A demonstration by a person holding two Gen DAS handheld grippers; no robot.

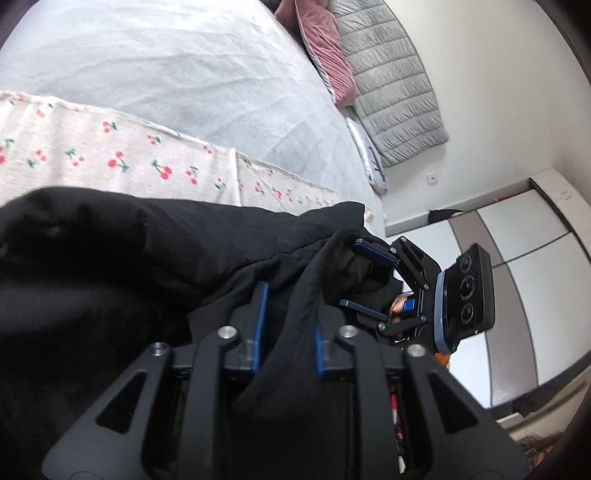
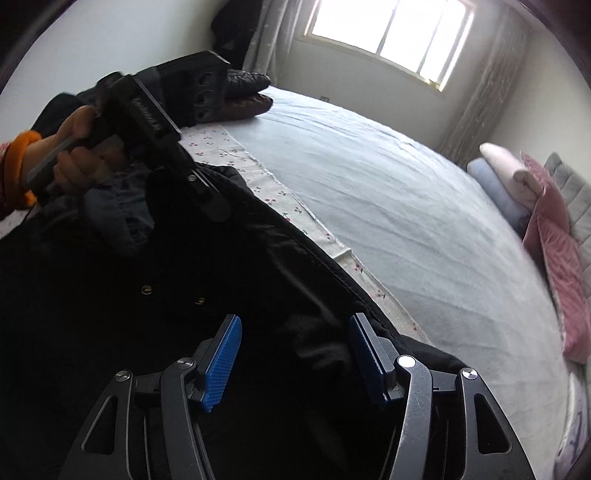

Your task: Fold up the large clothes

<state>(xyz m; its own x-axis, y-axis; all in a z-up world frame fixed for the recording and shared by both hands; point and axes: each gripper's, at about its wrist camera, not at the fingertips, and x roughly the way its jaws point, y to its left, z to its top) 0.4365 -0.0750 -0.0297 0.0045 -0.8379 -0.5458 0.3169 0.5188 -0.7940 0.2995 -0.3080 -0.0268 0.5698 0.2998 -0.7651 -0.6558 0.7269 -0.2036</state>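
Left gripper: pads partly open, a fold of the black coat bunched between them; whether they pinch it is unclear.
Right gripper: blue pads wide apart, coat cloth lying between them, not squeezed.
Black coat: lies at 6 o'clock, on the cherry sheet.
Bed: pale blue, up toward 12 o'clock.
Pink pillows: far at 3 o'clock.

Daylight floods through the blown-out window ahead of my right tongs, washing the bed sheet pale; the black coat loses detail, and fisheye edges curve into dark vignette.
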